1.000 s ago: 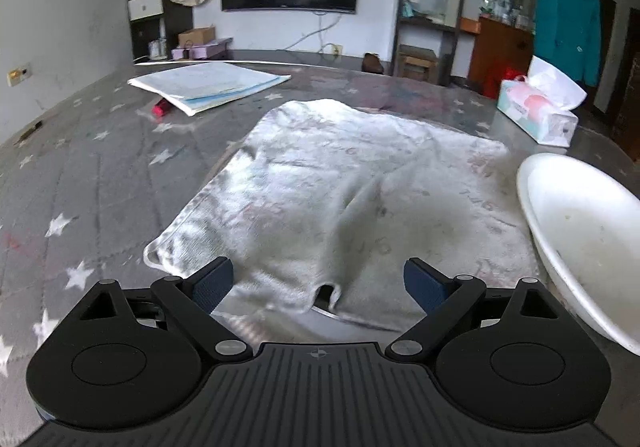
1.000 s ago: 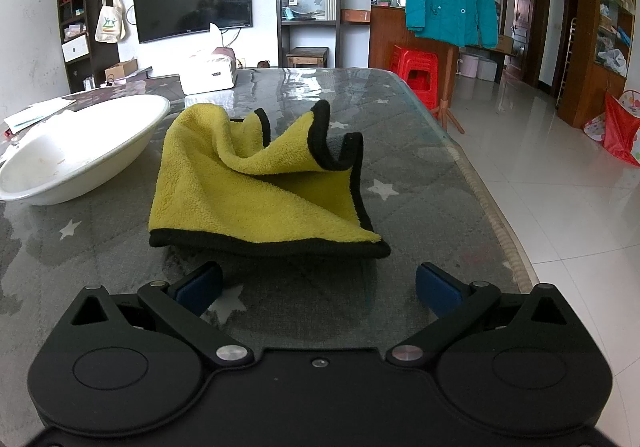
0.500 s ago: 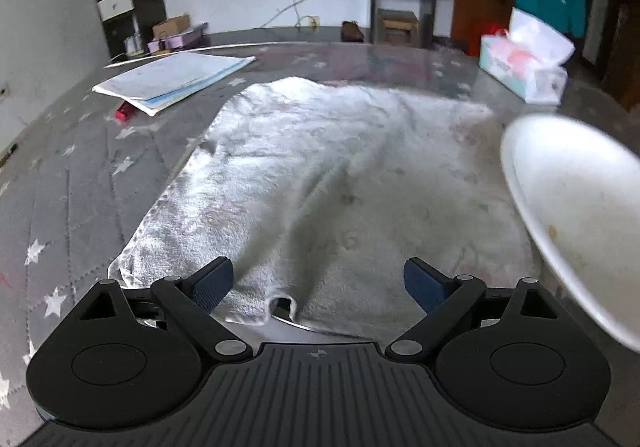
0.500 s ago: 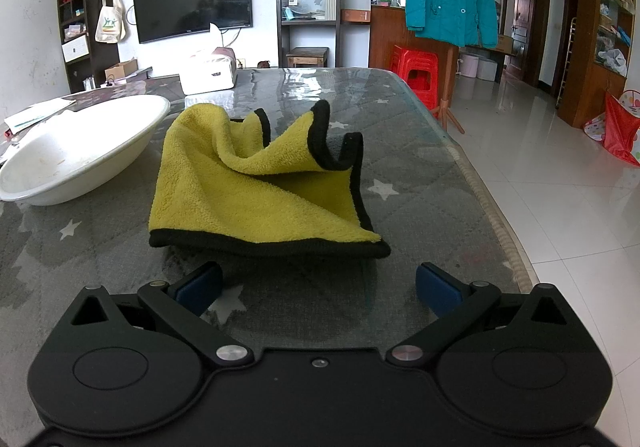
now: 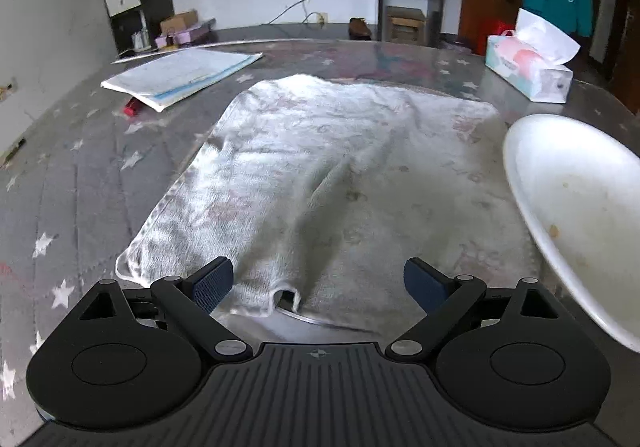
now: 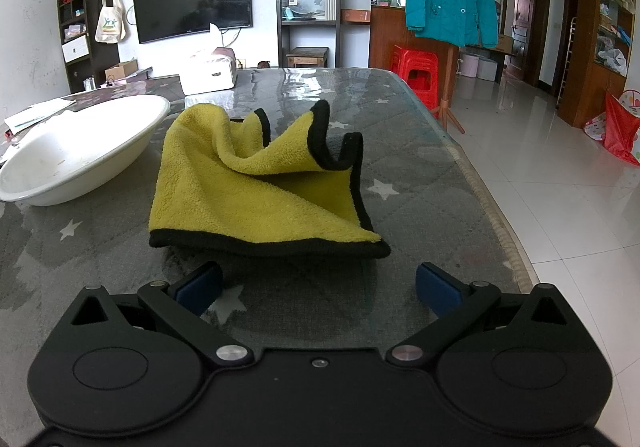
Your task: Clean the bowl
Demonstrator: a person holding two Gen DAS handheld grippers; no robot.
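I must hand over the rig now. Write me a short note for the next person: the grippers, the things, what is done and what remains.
Left gripper: open, empty, over the near edge of the white towel.
Right gripper: open, empty, just short of the yellow cloth.
Bowl: on the table between the two cloths, food specks inside.
Done: nothing visible; no cloth picked up.
Left: take a cloth, steady the bowl, wipe it.

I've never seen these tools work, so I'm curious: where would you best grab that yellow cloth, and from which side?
Probably the raised fold with the black hem at the far middle of the yellow cloth. It stands up off the table, so fingers can close either side of it. The right hand-held gripper, open and just short of the cloth's near edge, could come over from that side and down onto it.
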